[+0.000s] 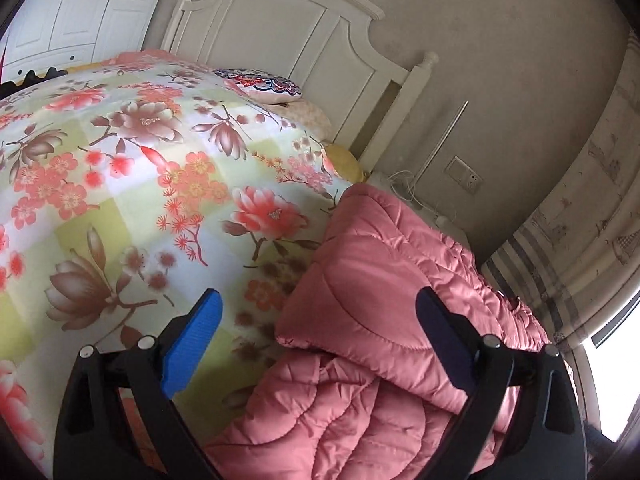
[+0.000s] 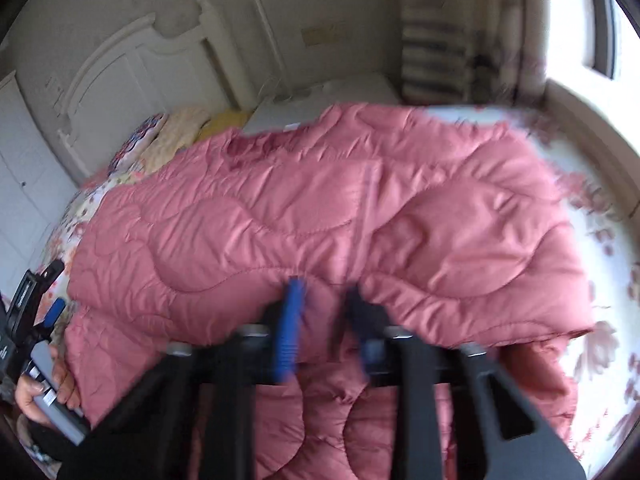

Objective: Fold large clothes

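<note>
A pink quilted padded garment (image 1: 384, 312) lies partly folded on a bed with a floral cover (image 1: 132, 184). In the left wrist view my left gripper (image 1: 316, 320) is open, its blue pads (image 1: 192, 344) spread wide, hovering over the garment's left edge and holding nothing. In the right wrist view the garment (image 2: 320, 216) fills the middle. My right gripper (image 2: 322, 296) is shut on a fold of the garment's near edge and lifts it; the view is blurred by motion. The left gripper (image 2: 52, 312) shows at the far left, held by a hand.
A white headboard (image 1: 304, 40) stands at the bed's far end with pillows (image 1: 264, 84) below it. A white nightstand (image 2: 328, 100) with cables sits beside the bed. A striped curtain (image 1: 560, 264) and a bright window are at the right. White wardrobe doors (image 1: 80, 12) stand at the left.
</note>
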### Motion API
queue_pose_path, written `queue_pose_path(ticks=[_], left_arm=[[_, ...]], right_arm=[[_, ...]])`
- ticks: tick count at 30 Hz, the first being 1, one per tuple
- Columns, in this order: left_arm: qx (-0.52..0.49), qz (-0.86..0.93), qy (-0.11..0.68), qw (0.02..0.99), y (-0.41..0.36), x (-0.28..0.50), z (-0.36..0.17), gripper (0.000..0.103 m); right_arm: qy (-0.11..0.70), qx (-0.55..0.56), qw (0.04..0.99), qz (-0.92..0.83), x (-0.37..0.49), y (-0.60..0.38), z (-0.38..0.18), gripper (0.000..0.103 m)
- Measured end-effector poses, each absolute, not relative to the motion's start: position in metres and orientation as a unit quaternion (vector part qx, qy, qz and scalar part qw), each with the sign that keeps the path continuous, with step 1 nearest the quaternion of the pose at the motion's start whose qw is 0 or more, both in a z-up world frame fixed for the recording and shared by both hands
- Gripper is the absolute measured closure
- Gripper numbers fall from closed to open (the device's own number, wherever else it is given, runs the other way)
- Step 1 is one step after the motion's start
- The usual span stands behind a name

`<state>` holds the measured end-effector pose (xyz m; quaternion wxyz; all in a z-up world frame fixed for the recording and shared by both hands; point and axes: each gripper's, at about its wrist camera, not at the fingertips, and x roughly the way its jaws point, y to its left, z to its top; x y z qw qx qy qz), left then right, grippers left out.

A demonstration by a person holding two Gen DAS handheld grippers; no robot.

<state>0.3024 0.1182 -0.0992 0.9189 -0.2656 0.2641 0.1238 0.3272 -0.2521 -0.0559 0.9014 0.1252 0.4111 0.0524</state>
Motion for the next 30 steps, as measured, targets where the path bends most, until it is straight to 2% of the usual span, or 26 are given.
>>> queue_pose_path(ticks=[4, 10, 13, 14, 16, 17, 18, 23, 28, 29, 30], left_arm=[[-0.259, 0.126, 0.279, 0.916, 0.118, 0.308, -0.108, 0.004], [-0.245, 0.116, 0.298, 0.915, 0.112, 0.313, -0.110, 0.003], [-0.242, 0.116, 0.295, 0.917, 0.110, 0.312, -0.109, 0.003], [-0.242, 0.116, 0.296, 0.917, 0.110, 0.312, -0.109, 0.003], [-0.242, 0.116, 0.298, 0.916, 0.110, 0.313, -0.109, 0.003], [-0.242, 0.115, 0.299, 0.916, 0.110, 0.313, -0.109, 0.003], [-0.242, 0.115, 0.300, 0.916, 0.110, 0.313, -0.109, 0.003], [-0.220, 0.089, 0.318, 0.918, 0.100, 0.321, -0.110, 0.003], [-0.198, 0.073, 0.318, 0.924, 0.091, 0.322, -0.106, 0.003], [-0.200, 0.072, 0.317, 0.924, 0.091, 0.322, -0.106, 0.003], [-0.203, 0.070, 0.315, 0.925, 0.092, 0.321, -0.107, 0.003]], right_arm=[[0.367, 0.116, 0.923, 0.009, 0.318, -0.266, -0.031, 0.098], [0.400, 0.127, 0.907, -0.028, 0.322, -0.293, -0.044, 0.098], [0.409, 0.160, 0.898, 0.013, 0.322, -0.293, -0.054, 0.093], [0.413, 0.169, 0.895, 0.019, 0.322, -0.292, -0.056, 0.087], [0.421, 0.195, 0.885, 0.028, 0.323, -0.293, -0.061, 0.059], [0.417, 0.202, 0.886, 0.024, 0.322, -0.294, -0.060, 0.033], [0.401, 0.209, 0.891, 0.022, 0.319, -0.296, -0.056, 0.020], [0.368, 0.212, 0.904, 0.045, 0.313, -0.293, -0.042, 0.020], [0.411, 0.161, 0.895, 0.070, 0.328, -0.263, -0.050, 0.023], [0.426, 0.155, 0.889, 0.071, 0.333, -0.257, -0.057, 0.030], [0.433, 0.151, 0.886, 0.072, 0.336, -0.256, -0.062, 0.044]])
